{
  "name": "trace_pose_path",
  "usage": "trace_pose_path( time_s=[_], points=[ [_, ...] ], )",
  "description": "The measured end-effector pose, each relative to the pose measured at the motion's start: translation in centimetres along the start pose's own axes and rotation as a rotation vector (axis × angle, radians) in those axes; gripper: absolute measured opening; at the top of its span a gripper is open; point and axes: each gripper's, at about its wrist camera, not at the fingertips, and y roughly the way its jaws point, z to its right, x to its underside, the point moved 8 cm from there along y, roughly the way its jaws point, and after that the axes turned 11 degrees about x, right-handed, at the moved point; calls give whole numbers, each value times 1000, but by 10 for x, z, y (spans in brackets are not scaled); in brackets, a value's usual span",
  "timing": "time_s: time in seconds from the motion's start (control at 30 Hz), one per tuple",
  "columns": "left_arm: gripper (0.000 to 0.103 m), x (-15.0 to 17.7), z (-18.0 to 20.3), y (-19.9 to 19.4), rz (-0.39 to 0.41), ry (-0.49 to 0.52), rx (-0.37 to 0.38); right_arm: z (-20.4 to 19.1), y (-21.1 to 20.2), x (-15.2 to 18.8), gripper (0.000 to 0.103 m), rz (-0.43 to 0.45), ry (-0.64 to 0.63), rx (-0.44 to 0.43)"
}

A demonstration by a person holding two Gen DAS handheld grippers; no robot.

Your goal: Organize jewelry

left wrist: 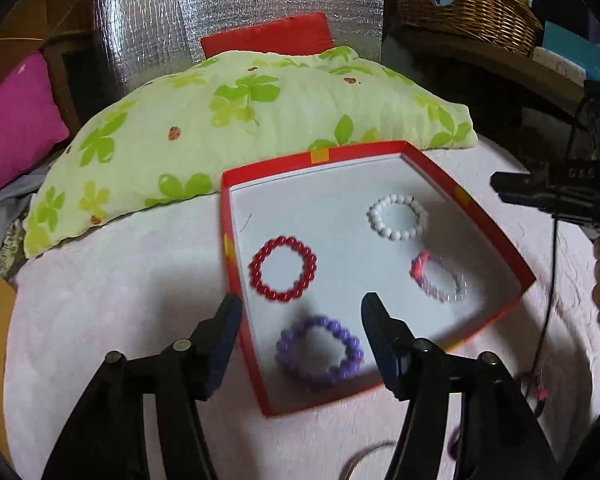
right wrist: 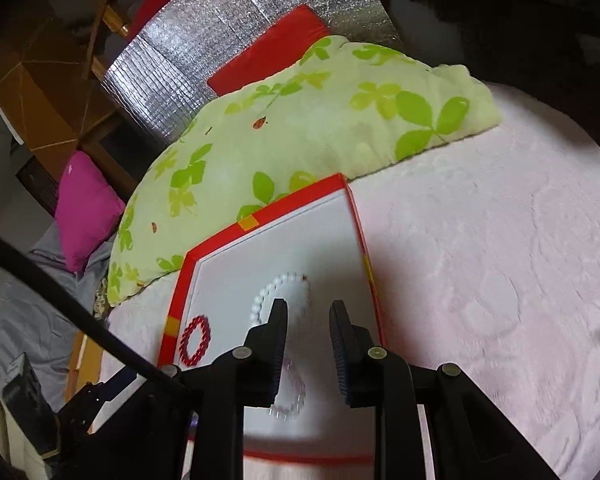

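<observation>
Left wrist view: left gripper (left wrist: 300, 312) fingers wide apart, empty, above purple bracelet (left wrist: 319, 351).

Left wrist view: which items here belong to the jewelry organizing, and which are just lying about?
Job: red box; in it, red bracelet, white bracelet, purple bracelet, pale pink-and-clear bracelet.

Lying about: leaf-print pillow, magenta cushion, red cushion, wicker basket.

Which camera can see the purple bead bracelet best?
The left wrist view. The purple bracelet lies whole inside the red box, between the left hand-held gripper fingers. In the right wrist view it is practically hidden behind the right hand-held gripper; I cannot make it out there.
</observation>
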Motion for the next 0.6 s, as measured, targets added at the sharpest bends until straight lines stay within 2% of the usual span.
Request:
trace_pose_path(
  time_s=[0.2,0.37,0.4,0.47,0.53,0.6],
  points=[
    [64,21,-3,-18,-16,-26,4,18,-29,26,25,-33,32,-30],
    [64,39,-12,-34,-12,-114,18,36,-51,46,25,-50,74,-46],
    [64,44,-12,-38,-9,-132,20,41,-56,53,26,-57,89,-49],
    [64,52,-9,-43,-10,-145,24,48,-64,65,38,-69,110,-53],
    [65,61,-2,-48,-14,-134,17,51,-69,78,43,-79,107,-50],
    [67,71,8,-52,-19,-111,12,51,-74,93,43,-98,88,-49]
  ],
)
